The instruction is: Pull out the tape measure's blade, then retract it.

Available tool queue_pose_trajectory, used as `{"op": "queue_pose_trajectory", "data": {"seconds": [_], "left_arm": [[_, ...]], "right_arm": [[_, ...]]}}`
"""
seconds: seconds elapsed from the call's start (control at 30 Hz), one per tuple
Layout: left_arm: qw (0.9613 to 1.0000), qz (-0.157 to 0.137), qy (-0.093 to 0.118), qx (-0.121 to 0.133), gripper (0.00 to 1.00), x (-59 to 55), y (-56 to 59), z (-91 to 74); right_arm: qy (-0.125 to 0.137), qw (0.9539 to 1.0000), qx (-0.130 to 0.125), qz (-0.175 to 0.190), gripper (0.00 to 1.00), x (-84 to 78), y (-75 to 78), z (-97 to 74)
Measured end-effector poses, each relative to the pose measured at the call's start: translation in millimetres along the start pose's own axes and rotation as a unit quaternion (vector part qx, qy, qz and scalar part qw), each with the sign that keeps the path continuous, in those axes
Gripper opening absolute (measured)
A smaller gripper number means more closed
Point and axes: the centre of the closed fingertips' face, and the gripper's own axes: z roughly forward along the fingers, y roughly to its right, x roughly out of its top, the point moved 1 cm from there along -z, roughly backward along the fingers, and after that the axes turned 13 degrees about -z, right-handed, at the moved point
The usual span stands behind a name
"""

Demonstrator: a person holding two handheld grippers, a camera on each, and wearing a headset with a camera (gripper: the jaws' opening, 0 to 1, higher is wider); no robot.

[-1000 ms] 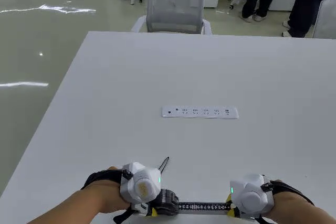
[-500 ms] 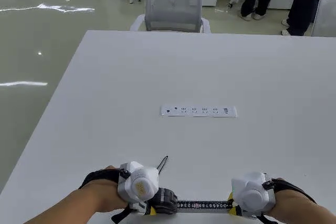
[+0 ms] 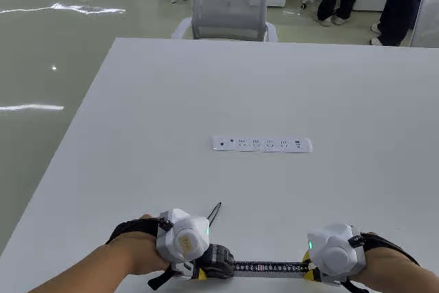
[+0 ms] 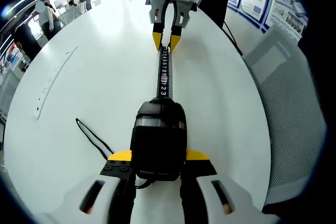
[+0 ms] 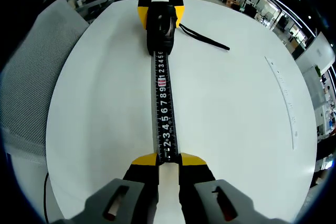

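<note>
Left fingers: the yellow pads are clamping the case from both sides, which I judge is anchoring it so the pull is not dragging it along.
Right fingers: the yellow pads are pinching the free end of the blade, nearly shut on it. The end hook is hiding between them.
Left gripper: it is pointing along the blade toward the right gripper, so the two are facing each other and the pull is running in one straight line.
Blade look: it is lying flat and taut between the grippers, black with white numerals and one red mark. Only a short run is showing.
Case look: it is showing as black, chunky and rounded, with a thin black strap trailing off toward the strip.
Place: the tape measure is sitting on the white table, on the person's side of the strip, well apart from it and roughly parallel.
Stage: the pull-out is looking partway done, with retracting not yet begun.
</note>
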Motion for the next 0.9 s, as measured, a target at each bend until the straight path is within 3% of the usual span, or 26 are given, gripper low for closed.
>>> {"op": "queue_pose_trajectory", "data": {"seconds": [0.9], "left_arm": [[1.0000,-0.008,0.006,-0.002,0.29,1.1,1.5,-0.4]], "right_arm": [[-0.008,0.9999,-0.001,0.007,0.12,-16.4,-2.7,-6.7]]}}
